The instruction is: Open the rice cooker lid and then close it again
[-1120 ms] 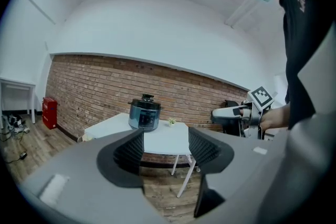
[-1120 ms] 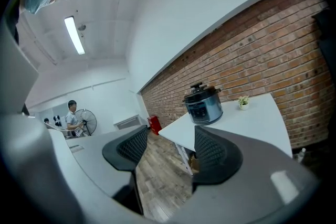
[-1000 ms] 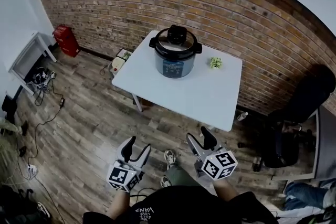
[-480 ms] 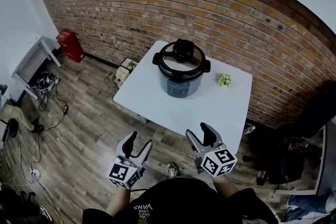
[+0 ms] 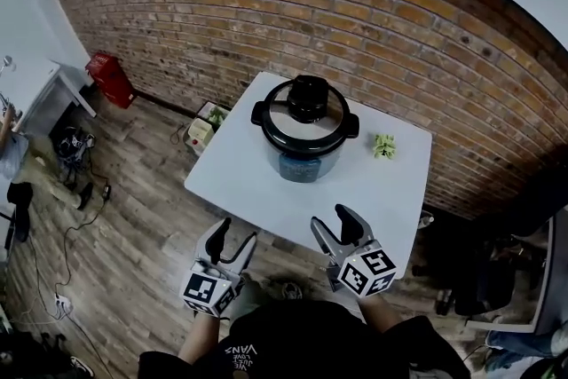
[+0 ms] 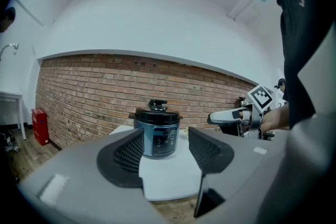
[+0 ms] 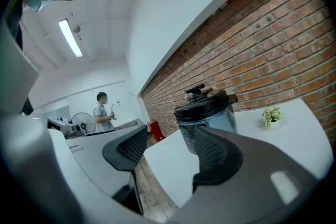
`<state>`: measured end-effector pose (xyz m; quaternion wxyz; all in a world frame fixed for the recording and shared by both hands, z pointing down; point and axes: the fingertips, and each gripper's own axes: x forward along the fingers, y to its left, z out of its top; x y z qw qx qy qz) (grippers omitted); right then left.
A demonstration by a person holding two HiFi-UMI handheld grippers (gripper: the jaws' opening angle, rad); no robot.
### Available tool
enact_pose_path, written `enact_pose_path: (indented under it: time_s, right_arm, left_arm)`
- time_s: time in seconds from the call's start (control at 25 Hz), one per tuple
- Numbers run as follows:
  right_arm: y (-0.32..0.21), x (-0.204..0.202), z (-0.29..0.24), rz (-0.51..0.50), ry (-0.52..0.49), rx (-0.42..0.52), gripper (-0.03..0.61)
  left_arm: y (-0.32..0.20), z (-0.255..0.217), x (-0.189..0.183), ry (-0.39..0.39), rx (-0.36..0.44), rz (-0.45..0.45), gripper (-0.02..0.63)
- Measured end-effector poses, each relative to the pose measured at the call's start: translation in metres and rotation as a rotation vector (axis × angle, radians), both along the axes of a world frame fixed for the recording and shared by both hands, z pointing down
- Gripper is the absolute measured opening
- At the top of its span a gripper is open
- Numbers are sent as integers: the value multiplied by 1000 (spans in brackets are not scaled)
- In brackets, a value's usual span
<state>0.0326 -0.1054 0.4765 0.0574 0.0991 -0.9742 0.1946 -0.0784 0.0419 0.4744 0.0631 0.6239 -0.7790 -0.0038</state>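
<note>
Brick wall (image 5: 373,13) behind white desk (image 5: 257,186); rice cooker (image 5: 302,157) on it, lid (image 5: 306,115) closed. Jaws apart, nothing gripped: left tongs (image 5: 233,237), right tongs (image 5: 332,222), both short of the desk.

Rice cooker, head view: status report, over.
Left gripper and right gripper open, empty, short of the table. Rice cooker lid closed, untouched. Path clear; small plant sits apart, right of cooker.

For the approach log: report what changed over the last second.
The person stepped closer: rice cooker and table loom nearer, left gripper and right gripper now at the table's near edge. Unchanged: both jaws apart, empty; lid shut; plant beside it.
</note>
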Motion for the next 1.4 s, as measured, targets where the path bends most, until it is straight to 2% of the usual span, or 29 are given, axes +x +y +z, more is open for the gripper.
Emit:
enact_pose_path:
  time_s: [0.2, 0.4, 0.72, 0.84, 0.96, 1.08, 1.4]
  right_arm:
    - [-9, -25, 10, 70, 10, -18, 273]
    - [-14, -57, 12, 183, 18, -33, 273]
    - [-18, -97, 5, 419, 11, -40, 273]
    - [-17, -107, 1, 511, 0, -32, 273]
    - [-13, -112, -3, 593, -1, -23, 273]
    - [-7, -114, -5, 652, 2, -13, 273]
    - [-1, -108, -1, 721, 14, -26, 273]
  left_arm:
    - [-14, 7, -40, 20, 3, 49, 241]
    - [-32, 6, -86, 32, -22, 166, 241]
    - [-71, -3, -153, 31, -22, 407, 241]
    - [-84, -4, -171, -4, -25, 519, 241]
    - [-99, -9, -181, -5, -46, 615, 241]
    - [-116, -14, -185, -30, -26, 704, 241]
    - [-163, -39, -174, -60, 39, 831, 256]
